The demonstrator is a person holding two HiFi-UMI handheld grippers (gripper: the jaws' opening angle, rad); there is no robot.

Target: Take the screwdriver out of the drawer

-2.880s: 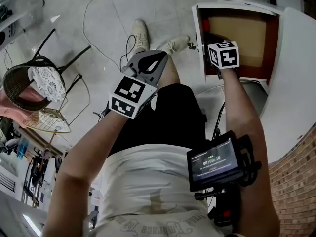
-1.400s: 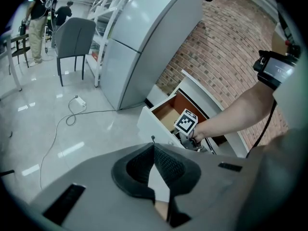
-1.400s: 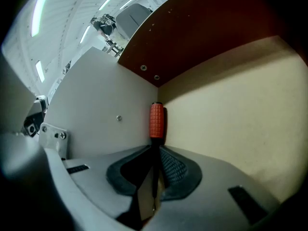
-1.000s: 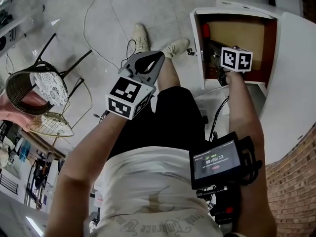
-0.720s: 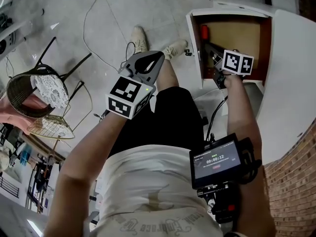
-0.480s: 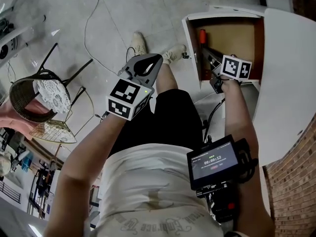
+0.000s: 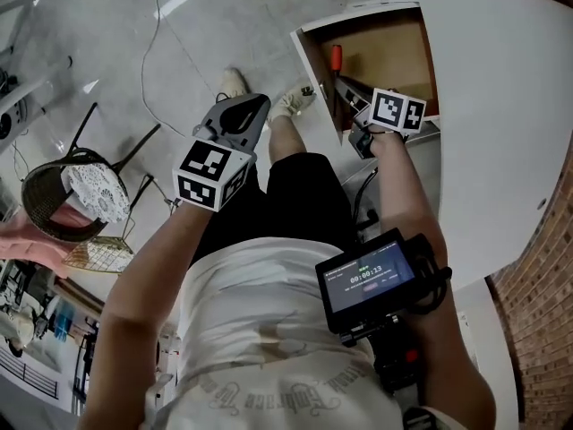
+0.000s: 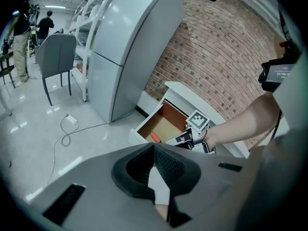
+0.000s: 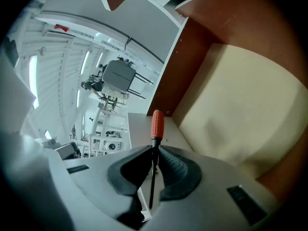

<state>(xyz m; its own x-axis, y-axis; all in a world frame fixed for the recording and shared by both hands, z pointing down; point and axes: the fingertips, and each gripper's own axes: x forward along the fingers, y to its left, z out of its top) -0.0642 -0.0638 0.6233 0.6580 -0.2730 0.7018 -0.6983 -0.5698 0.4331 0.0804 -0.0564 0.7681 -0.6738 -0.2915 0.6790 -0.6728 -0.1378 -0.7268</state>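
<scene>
The screwdriver [image 9: 157, 124] has an orange-red handle and a thin dark shaft. My right gripper [image 9: 154, 150] is shut on that shaft, with the handle sticking out past the jaws. In the head view the right gripper [image 7: 347, 83] is at the near edge of the open drawer [image 7: 387, 50], and the red handle [image 7: 337, 58] lies over the drawer's left side. My left gripper [image 7: 243, 107] hangs over the person's lap, shut on nothing. In the left gripper view, the left gripper [image 8: 154, 146] points toward the drawer [image 8: 162, 127].
A white tabletop [image 7: 506, 106] overhangs the drawer on the right. A brick wall [image 8: 226, 57] and a grey fridge [image 8: 130, 47] stand behind it. A wicker chair [image 7: 76, 191] is at the left, a cable [image 7: 161, 25] runs over the floor, and the person's shoes [image 7: 235, 83] are below the drawer.
My right gripper has drawn back from deep in the drawer toward its near edge, with the screwdriver in its jaws. The head view has swung. The left gripper has hardly moved.
</scene>
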